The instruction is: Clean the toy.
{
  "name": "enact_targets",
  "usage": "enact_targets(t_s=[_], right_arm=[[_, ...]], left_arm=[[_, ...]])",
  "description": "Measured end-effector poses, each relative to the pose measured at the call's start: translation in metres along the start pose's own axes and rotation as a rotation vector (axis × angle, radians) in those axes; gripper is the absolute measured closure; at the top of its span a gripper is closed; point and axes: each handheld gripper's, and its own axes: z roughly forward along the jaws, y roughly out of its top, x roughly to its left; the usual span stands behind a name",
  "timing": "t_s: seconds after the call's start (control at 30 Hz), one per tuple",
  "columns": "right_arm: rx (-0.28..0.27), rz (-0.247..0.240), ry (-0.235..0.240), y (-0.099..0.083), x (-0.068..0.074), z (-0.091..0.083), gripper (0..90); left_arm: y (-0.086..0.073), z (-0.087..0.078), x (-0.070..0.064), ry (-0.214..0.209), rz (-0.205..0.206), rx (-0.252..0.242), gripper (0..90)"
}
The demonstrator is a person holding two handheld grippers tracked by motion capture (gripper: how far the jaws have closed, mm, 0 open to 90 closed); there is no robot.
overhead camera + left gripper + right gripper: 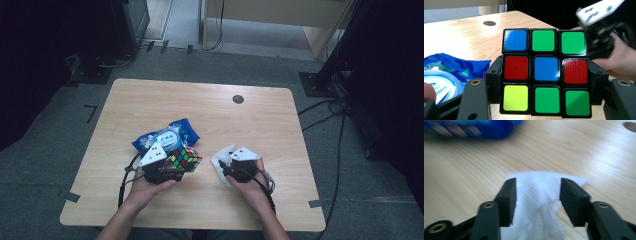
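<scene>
**Kid:** Where is the puzzle cube [545,72]?

**Helper:** Squeezed in the left tongs [176,169], just above the counter [260,120] near its front edge, beside the blue bag [167,135].

**Kid:** And the other tongs?

**Helper:** The right tongs [537,200] are open around the white tissue [541,192].

**Kid:** What could go wrong?

**Helper:** I think the cube could slip and spin, since only two sides are pinched. It has no long side; its blue-middle face looks back at the hand.

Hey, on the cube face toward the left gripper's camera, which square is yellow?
On the Rubik's cube, it is the bottom-left square, below a red one; the other eight are blue, green or red.
</scene>
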Motion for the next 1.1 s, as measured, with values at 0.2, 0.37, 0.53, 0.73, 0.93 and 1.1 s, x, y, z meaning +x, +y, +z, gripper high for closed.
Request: enact_targets(t_s=[0.2, 0.37, 0.53, 0.73, 0.93, 1.1], right_arm=[[0.031, 0.031, 0.009, -0.007, -0.003, 0.012, 50.4], [0.029, 0.032, 0.064, -0.008, -0.002, 0.012, 67.8], [0.032, 0.058, 0.089, -0.008, -0.001, 0.01, 84.3], [0.017, 0.075, 0.093, -0.005, 0.0, 0.004, 86.8], [-0.114, 0.131, 0.151, 0.015, 0.006, -0.023, 86.9], [-0.261, 0.166, 0.248, 0.039, 0.022, -0.055, 86.9]], left_arm=[[-0.002, 0.002, -0.002, -0.015, 0.034, 0.01, 34.2], [-0.003, 0.004, -0.001, -0.024, 0.037, 0.012, 34.2], [-0.005, 0.006, -0.003, -0.021, 0.062, 0.024, 34.2], [-0.007, 0.009, -0.002, 0.0, 0.084, 0.053, 34.2], [-0.009, 0.012, -0.002, 0.01, 0.091, 0.079, 34.2], [-0.01, 0.014, -0.005, 0.005, 0.097, 0.083, 34.2]])
